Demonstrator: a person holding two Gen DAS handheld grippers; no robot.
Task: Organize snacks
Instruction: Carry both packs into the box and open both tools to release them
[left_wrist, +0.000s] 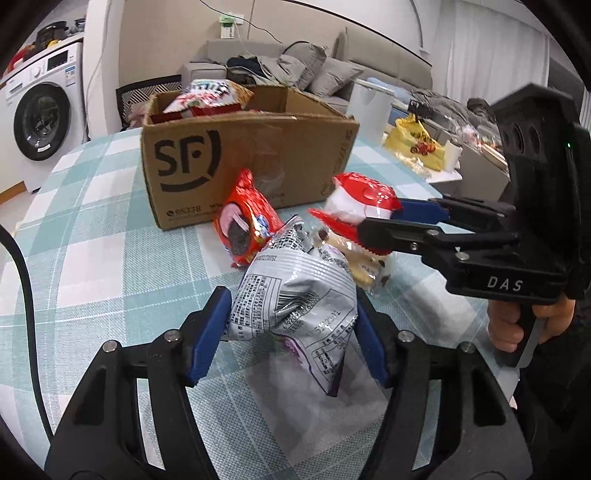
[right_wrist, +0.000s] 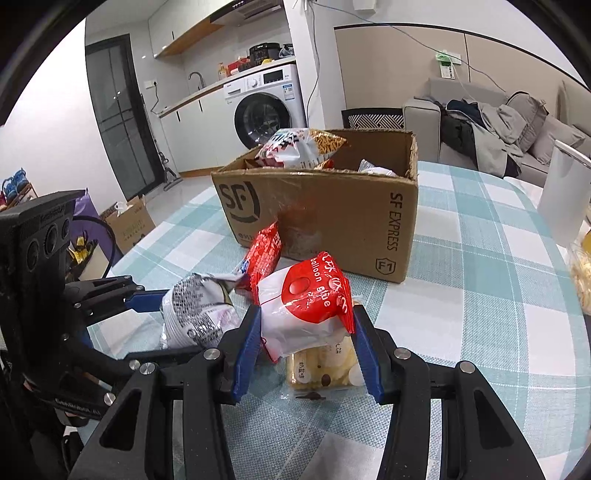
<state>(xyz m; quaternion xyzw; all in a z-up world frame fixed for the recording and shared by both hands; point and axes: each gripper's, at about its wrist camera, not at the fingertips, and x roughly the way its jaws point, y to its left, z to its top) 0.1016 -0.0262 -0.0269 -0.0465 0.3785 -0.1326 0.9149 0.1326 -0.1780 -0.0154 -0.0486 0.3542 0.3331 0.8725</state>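
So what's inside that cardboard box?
The cardboard box holds a noodle-print snack bag poking above the rim and a pale packet beside it. Anything deeper is hidden by the walls.
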